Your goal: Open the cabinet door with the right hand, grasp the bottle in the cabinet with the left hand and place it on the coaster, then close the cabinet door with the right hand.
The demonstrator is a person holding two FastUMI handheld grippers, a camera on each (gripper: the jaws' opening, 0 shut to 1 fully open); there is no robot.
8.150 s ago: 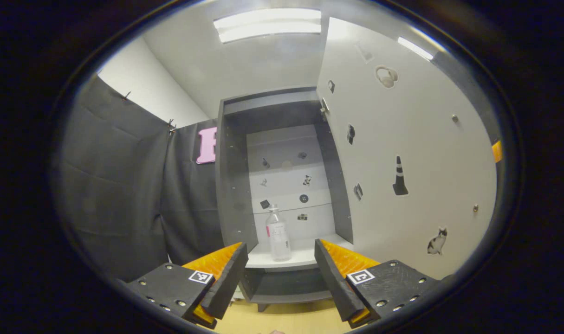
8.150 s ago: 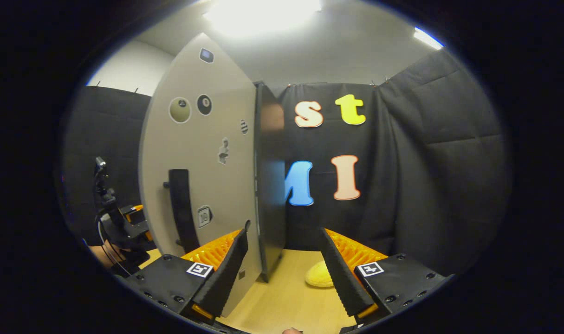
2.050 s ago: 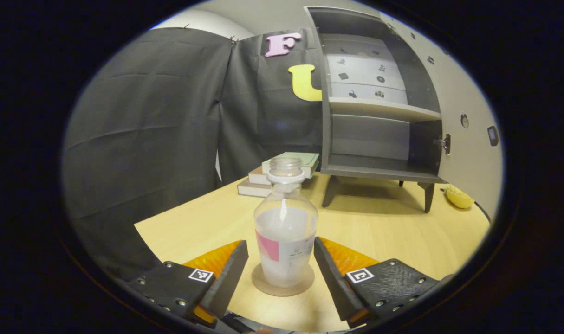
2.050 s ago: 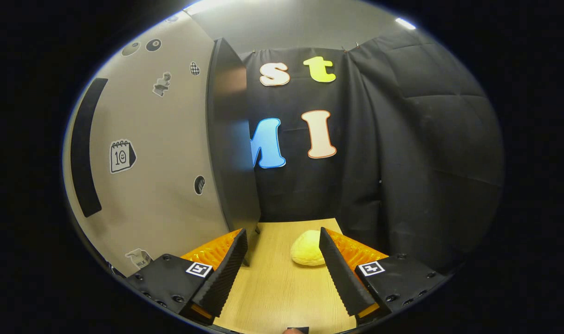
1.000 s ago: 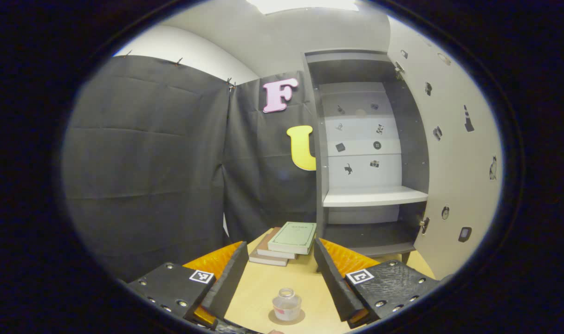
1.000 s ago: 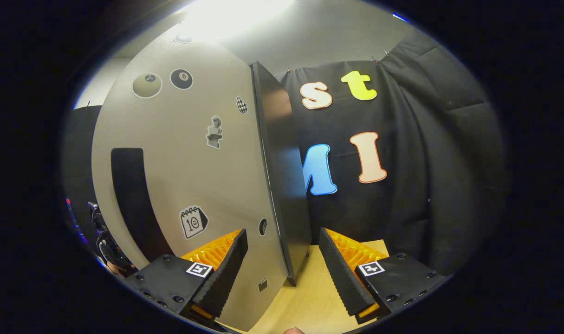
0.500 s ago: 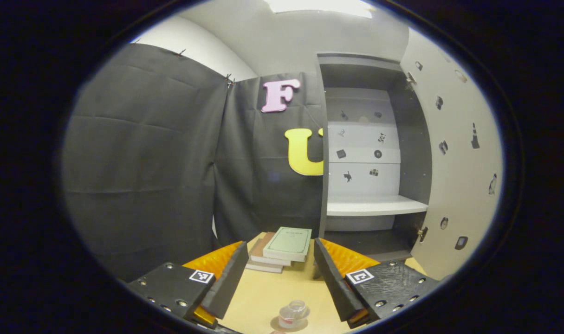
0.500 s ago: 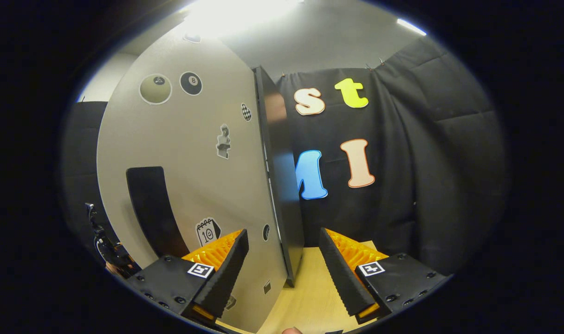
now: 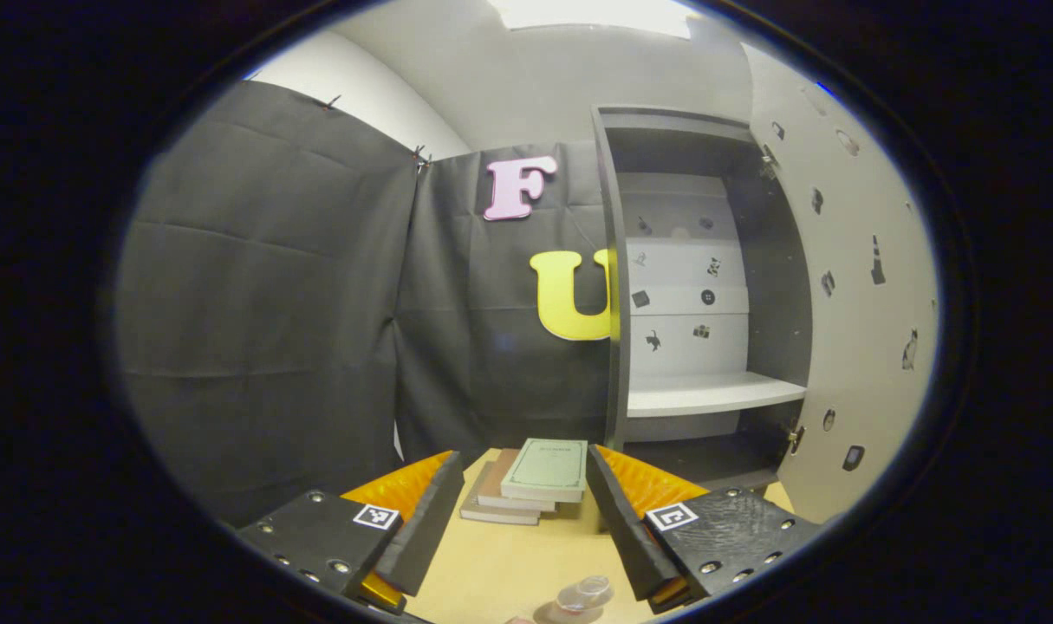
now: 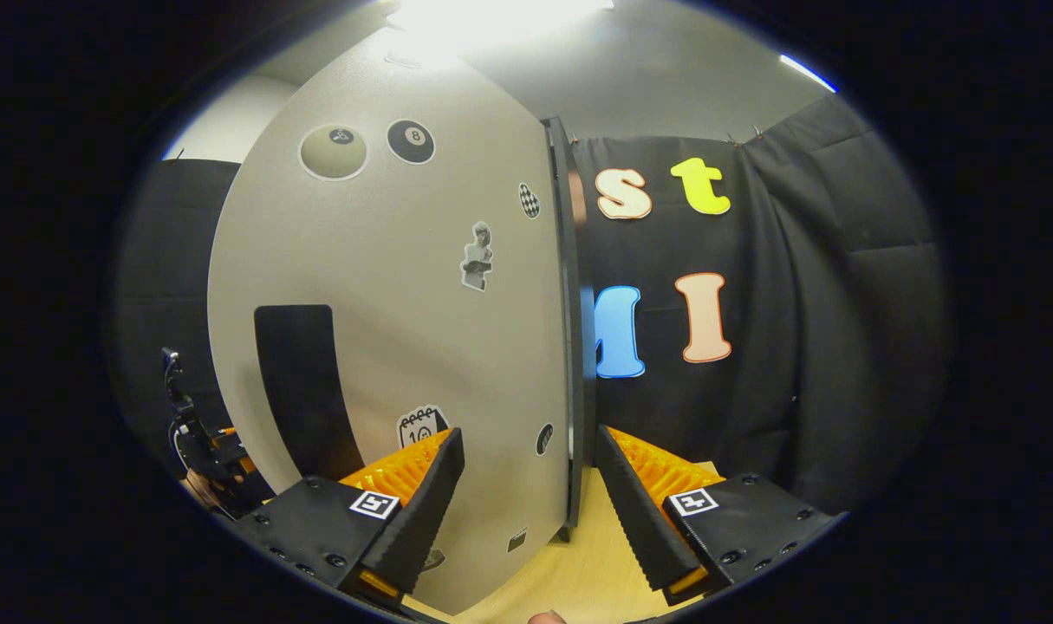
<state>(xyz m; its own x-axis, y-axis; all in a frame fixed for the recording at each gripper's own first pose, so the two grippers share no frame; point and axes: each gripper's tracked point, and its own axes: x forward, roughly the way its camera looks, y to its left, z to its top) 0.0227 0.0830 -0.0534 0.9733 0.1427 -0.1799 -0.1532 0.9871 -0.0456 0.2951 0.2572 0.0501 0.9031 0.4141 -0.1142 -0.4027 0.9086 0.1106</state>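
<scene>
The left gripper (image 9: 517, 520) hangs above the table (image 9: 500, 563) with its fingers spread wide and nothing between them. Down at 6 o'clock in the left gripper view, the bottle (image 9: 582, 596) stands on the coaster (image 9: 554, 614), both cut off by the lower rim, well below the fingertips. A stack of books (image 9: 530, 479) lies just past the fingers at 12 o'clock from them, near the foot of the cabinet (image 9: 695, 286). The cabinet stands open at 2 o'clock, its pale shelf (image 9: 708, 394) bare, and the cabinet door (image 9: 864, 329) swings out toward 3 o'clock.

The right gripper (image 10: 526, 507) is also spread, holding nothing. In the right gripper view the door's sticker-covered outer face (image 10: 422, 347) sits close at 10 o'clock; its thin edge runs down between the two fingers, and I cannot tell whether either finger touches it. The dark handle (image 10: 305, 390) is at 8 o'clock. Beyond the door at 8 o'clock the left gripper and the hand holding it (image 10: 205, 464) show small.
</scene>
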